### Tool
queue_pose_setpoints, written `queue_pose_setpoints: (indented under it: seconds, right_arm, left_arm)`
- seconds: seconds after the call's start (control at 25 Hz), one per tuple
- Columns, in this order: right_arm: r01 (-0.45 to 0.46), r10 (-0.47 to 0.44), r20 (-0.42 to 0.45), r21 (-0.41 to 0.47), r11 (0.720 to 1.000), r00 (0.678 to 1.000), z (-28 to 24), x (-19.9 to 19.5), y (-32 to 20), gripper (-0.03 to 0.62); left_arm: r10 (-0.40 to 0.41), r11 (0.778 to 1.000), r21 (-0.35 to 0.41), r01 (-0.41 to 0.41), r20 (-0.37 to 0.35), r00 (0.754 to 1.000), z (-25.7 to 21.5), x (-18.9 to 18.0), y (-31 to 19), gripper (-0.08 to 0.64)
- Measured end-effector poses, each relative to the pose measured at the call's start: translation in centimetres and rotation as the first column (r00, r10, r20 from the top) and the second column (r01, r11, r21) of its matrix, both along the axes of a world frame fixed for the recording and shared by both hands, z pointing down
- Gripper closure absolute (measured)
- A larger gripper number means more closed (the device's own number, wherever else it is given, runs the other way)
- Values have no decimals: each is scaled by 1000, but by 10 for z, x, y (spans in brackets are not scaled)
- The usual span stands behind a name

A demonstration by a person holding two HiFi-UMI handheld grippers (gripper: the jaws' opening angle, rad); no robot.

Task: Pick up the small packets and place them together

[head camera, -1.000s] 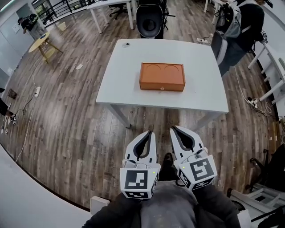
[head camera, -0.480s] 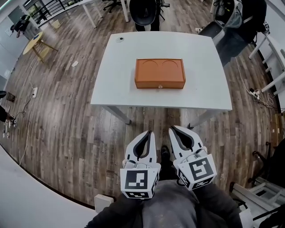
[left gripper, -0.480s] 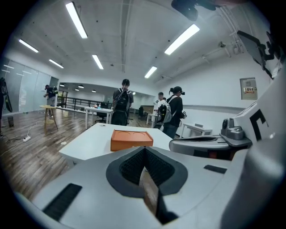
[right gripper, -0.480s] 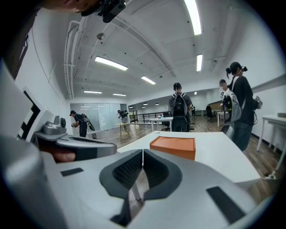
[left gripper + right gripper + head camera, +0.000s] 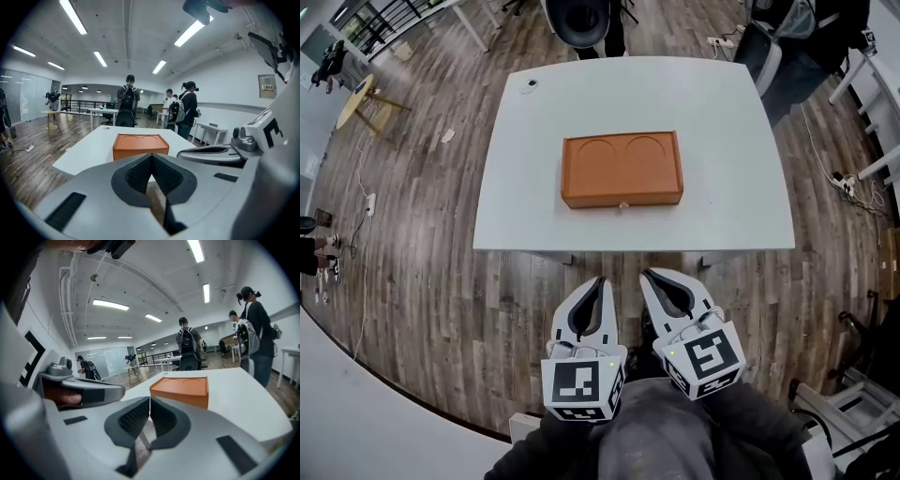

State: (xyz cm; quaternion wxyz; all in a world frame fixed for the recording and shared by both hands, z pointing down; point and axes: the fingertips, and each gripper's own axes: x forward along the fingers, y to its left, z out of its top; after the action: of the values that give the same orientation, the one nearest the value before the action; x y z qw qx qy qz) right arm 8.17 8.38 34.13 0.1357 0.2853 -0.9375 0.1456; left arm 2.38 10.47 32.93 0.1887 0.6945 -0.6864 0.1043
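One orange box point(image 5: 622, 169), two round recesses on top, at the middle of one white counter point(image 5: 722, 141), left gripper point(image 5: 598, 281) and right gripper point(image 5: 649, 275) side by side off its near edge, both sets of fingers clenched, empty

Open-plan office: white desks point(image 5: 722, 141), a swivel chair point(image 5: 581, 14), ceiling strip lights point(image 5: 75, 18).

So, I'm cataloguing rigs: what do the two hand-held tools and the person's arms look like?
Both the left tool and the right tool have white, tapering shells with black ribbed pads inside. Behind each sits a cube of black-and-white square markers with a small green light, and thin white cables loop above it. The person wears dark grey sleeves.
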Motion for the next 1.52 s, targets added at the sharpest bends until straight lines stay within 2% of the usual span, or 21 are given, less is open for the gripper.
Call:
queue_pose_setpoints:
  seconds: [0.36,0.64,1.16,1.52]
  right_arm:
    - [28,-33,45,99,995,998,-48,-21,-69,586]
    - [35,-39,34,126,991,999,-42,-57,-90,586]
    - [-92,95,-32,79,993,995,-16,-100,-151,586]
    - [-213,221,-43,133,968,974,-36,-121,-190,586]
  left_arm:
    - [-54,995,83,50,43,998,-45,-20,-51,563]
    - [-73,993,100,70,33,997,-36,-58,-67,563]
    - [84,996,38,-83,-22,996,-9,-96,-134,563]
    - [196,978,74,-194,-32,980,-18,-124,-174,563]
